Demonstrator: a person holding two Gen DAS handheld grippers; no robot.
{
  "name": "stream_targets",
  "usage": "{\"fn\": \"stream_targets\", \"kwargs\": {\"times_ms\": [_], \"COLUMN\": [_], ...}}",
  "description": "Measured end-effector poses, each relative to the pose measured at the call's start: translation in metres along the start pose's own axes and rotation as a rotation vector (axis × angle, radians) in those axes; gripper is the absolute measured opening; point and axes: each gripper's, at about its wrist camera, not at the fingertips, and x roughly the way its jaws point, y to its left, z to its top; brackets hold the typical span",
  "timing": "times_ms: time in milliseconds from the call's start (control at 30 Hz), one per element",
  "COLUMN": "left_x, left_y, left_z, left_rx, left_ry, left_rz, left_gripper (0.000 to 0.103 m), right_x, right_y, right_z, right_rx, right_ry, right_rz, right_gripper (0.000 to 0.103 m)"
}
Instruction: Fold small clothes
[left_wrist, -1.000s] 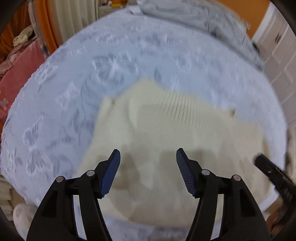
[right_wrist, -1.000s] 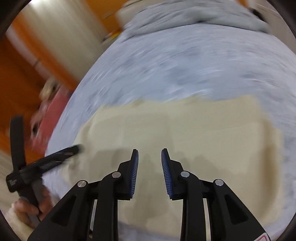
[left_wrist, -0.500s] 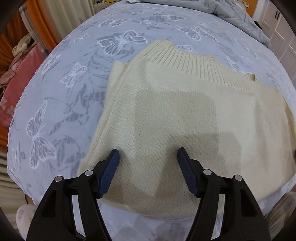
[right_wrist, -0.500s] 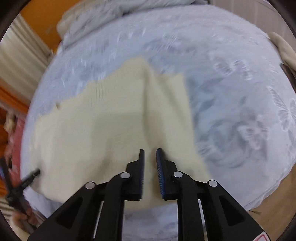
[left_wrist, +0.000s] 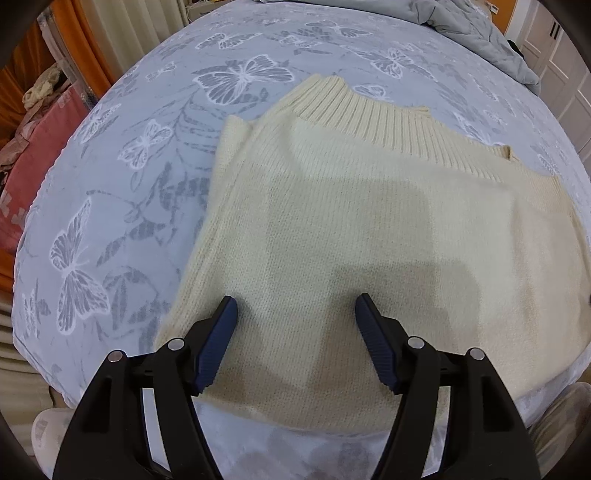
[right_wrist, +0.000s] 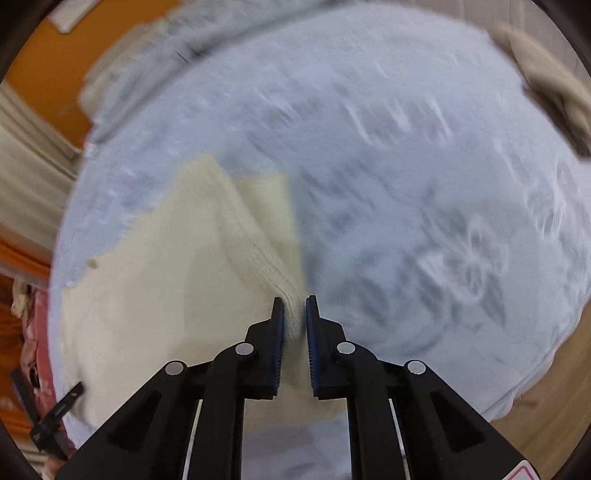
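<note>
A cream knit sweater (left_wrist: 369, 221) lies flat on the bed, its ribbed band (left_wrist: 369, 114) at the far side. My left gripper (left_wrist: 295, 321) hovers open just over the sweater's near left part, nothing between its blue pads. In the right wrist view the sweater (right_wrist: 166, 295) fills the lower left. My right gripper (right_wrist: 294, 317) is at its right edge, jaws closing, and a raised ridge of cream knit is pinched between the pads. The left gripper's tip (right_wrist: 55, 417) shows at the far left of that view.
The bed cover (left_wrist: 147, 147) is pale blue with white butterflies. A grey quilt (left_wrist: 480, 29) is bunched at the far side. Pink bedding (left_wrist: 33, 155) lies left, white doors (left_wrist: 561, 74) right. A beige cloth (right_wrist: 546, 81) and wooden floor (right_wrist: 546, 398) border the bed.
My right gripper swept from the sweater's middle to its right edge, rolled, and narrowed onto the knit. The left gripper sank a little toward the sweater, then held still.
</note>
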Motion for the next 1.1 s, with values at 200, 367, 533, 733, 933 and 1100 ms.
{"fn": "stream_targets", "kwargs": {"times_ms": [200, 367, 533, 733, 933, 1100], "left_x": [0.001, 0.002, 0.001, 0.001, 0.000, -0.001], "left_y": [-0.001, -0.003, -0.001, 0.000, -0.003, -0.001], "left_z": [0.000, -0.002, -0.001, -0.005, -0.006, -0.007], "left_rx": [0.004, 0.014, 0.020, 0.028, 0.024, 0.041], "left_ry": [0.003, -0.010, -0.006, -0.023, -0.020, -0.008], "left_rz": [0.012, 0.027, 0.011, 0.000, 0.012, 0.004], "left_gripper": [0.065, 0.066, 0.066, 0.066, 0.067, 0.067], "right_x": [-0.043, -0.035, 0.042, -0.006, 0.014, 0.004], "right_y": [0.046, 0.109, 0.071, 0.080, 0.103, 0.090], "right_z": [0.001, 0.017, 0.027, 0.018, -0.037, -0.033], "right_rx": [-0.126, -0.331, -0.247, -0.181, -0.319, -0.202], "right_ry": [-0.155, -0.132, 0.043, -0.020, 0.046, 0.046], "right_rz": [-0.099, -0.022, -0.098, -0.035, -0.154, -0.088], "right_gripper": [0.024, 0.020, 0.015, 0.024, 0.023, 0.029]}}
